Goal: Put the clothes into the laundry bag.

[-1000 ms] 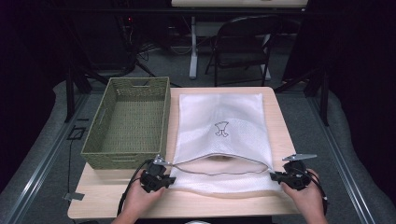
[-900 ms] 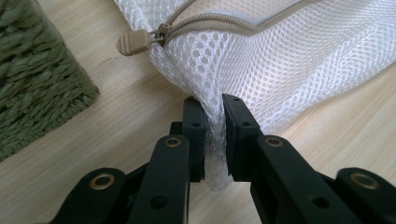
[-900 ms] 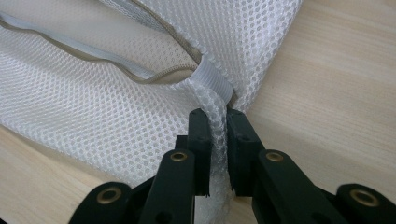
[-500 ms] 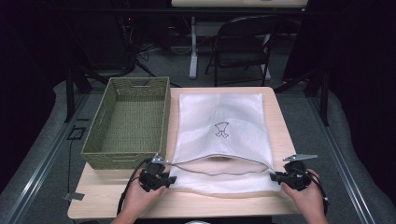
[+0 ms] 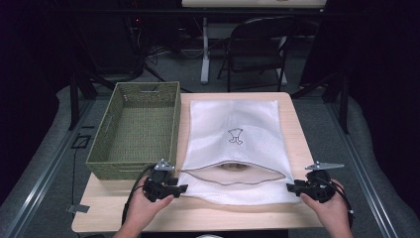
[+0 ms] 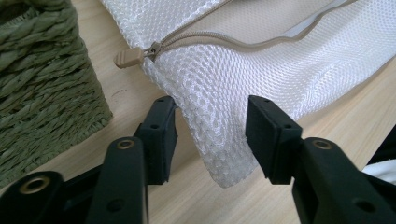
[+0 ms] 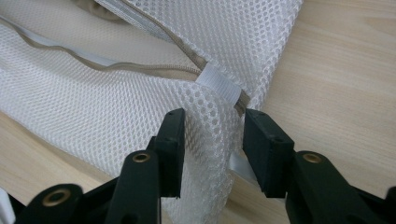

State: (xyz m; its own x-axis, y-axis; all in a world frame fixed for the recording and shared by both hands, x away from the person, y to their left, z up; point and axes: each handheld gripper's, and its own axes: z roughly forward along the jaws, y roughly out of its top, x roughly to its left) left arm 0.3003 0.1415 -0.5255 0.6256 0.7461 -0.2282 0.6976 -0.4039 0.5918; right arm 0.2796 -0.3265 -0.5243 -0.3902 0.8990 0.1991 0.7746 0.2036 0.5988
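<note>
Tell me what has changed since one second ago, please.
Both grippers have just been opening. The left hand-held gripper has let go of the near left corner of the mesh bag; the right hand-held gripper has let go of the near right corner. The mesh lies between each pair of jaws, no longer pinched. The hands, the bag with its zip open and the basket stayed where they were.

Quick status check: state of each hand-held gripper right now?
Left hand-held gripper: jaws have just been opening, now apart around a corner of the white mesh bag, not clamping it.
Right hand-held gripper: same, just opened, the bag's other near corner loose between the jaws.
</note>
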